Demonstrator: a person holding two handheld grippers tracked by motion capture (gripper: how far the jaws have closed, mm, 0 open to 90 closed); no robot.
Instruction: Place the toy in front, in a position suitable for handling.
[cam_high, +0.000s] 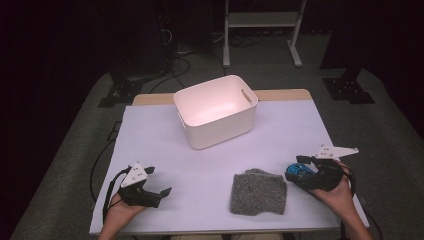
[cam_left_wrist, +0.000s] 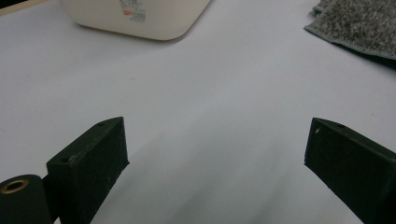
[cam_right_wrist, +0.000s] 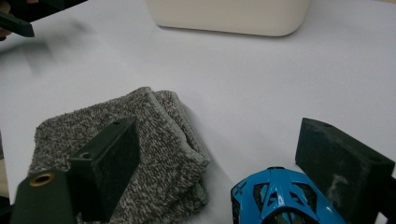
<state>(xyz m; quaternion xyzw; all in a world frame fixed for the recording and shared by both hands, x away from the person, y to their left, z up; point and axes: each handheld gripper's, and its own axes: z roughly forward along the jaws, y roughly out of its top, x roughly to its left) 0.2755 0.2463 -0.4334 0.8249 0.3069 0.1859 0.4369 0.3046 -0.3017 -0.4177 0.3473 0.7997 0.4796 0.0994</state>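
Over at the near left of the table (cam_high: 150, 130), the left gripper (cam_high: 161, 191) sits low in the person's left hand (cam_high: 120, 212), jaws spread wide with nothing but bare white surface between them (its own view shows the gap plainly). It points toward the middle of the table, well apart from everything else.

Moving right, at the far centre stands the white bin (cam_high: 216, 111), upright and set at a slight angle to the table edge, its handle cut-out on the far right wall.

Nearer, right of centre, lies the folded grey towel (cam_high: 259, 192), flat on the table and close to the near edge. In the right gripper view, one jaw hangs in front of the towel (cam_right_wrist: 154, 140).

Then the near right: the right gripper (cam_high: 300, 167), held in the right hand (cam_high: 340, 192), has its jaws apart too. A small blue toy (cam_high: 299, 173) lies just by them, just beside the towel's right edge; in the right gripper view the toy (cam_right_wrist: 280, 196) sits between the jaws, close to the right one, and whether that pad touches it I cannot tell.
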